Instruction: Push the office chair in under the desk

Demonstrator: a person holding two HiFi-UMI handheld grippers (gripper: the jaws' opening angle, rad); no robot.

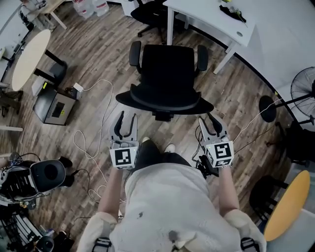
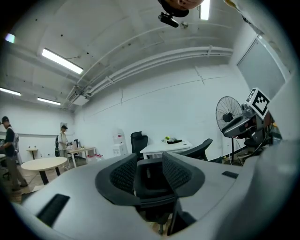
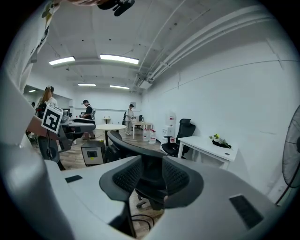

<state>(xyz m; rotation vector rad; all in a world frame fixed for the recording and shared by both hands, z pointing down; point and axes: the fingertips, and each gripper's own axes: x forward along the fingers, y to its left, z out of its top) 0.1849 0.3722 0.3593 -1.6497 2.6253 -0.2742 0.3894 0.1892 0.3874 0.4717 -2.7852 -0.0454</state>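
A black office chair [image 1: 167, 74] stands on the wood floor, its seat turned toward the white desk [image 1: 211, 19] and its curved backrest toward me. The chair is a short way out from the desk, beside the desk leg. My left gripper [image 1: 126, 118] sits just behind the backrest's left end, and my right gripper [image 1: 207, 120] just behind its right end. Both are open with nothing between the pads; I see no contact with the backrest. In the left gripper view the left gripper [image 2: 150, 164] frames the chair and the desk [image 2: 164, 146]. Past the right gripper [image 3: 149, 171] curves the backrest [image 3: 126, 145].
A standing fan [image 1: 302, 91] is at the right, a second black chair [image 1: 147, 12] behind the desk. A pale round table [image 1: 29, 56], a grey box [image 1: 55, 107] and a white cable [image 1: 93, 128] lie left. A yellow round table [image 1: 290, 202] is near right. People stand far back.
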